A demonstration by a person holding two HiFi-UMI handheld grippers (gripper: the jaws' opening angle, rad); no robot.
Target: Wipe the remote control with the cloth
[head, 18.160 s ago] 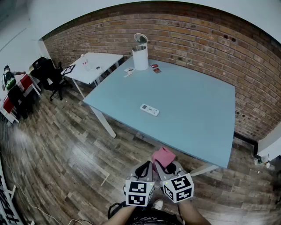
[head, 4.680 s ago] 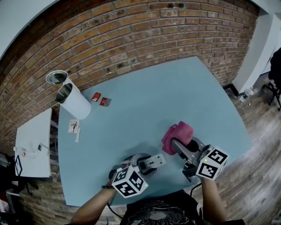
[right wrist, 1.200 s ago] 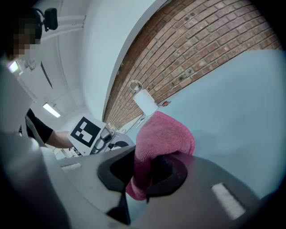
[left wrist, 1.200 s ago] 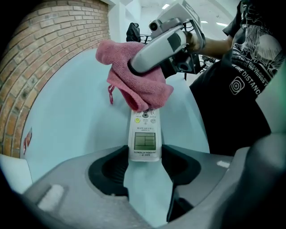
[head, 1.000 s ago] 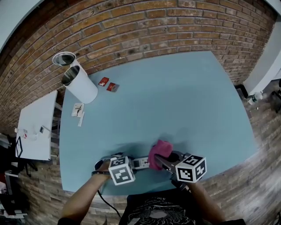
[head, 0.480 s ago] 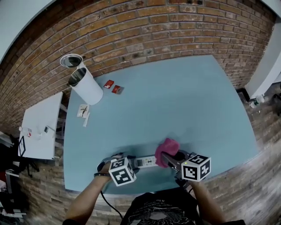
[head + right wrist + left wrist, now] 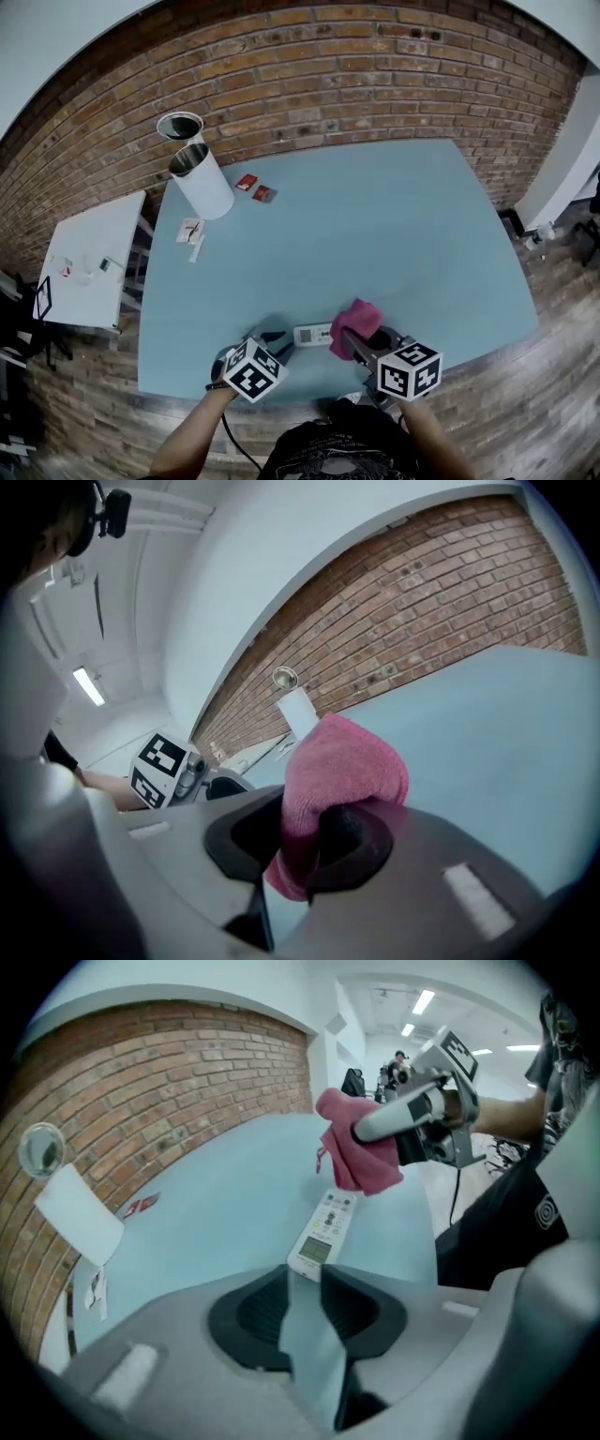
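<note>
The white remote control (image 7: 312, 334) lies flat on the light blue table (image 7: 375, 225) near its front edge. In the left gripper view the remote (image 7: 323, 1230) lies just beyond my left gripper (image 7: 305, 1281). Those jaws have just been closing, but a gap remains and only bare table shows between them. My left gripper (image 7: 273, 339) hovers at the remote's left end. My right gripper (image 7: 300, 832) is shut on the pink cloth (image 7: 339, 771). The cloth (image 7: 355, 320) hangs over the remote's right end, seen from the left as a bunched cloth (image 7: 361, 1147).
A white cylindrical bin (image 7: 204, 178) with its lid (image 7: 180, 125) raised stands at the table's far left, by the brick wall. Two red packets (image 7: 255, 187) and some papers (image 7: 192, 230) lie near it. A white side table (image 7: 89, 262) stands to the left.
My left gripper has drawn back and up from the remote, which now lies free on the table. The right gripper has lifted the cloth towards the remote's right end.
</note>
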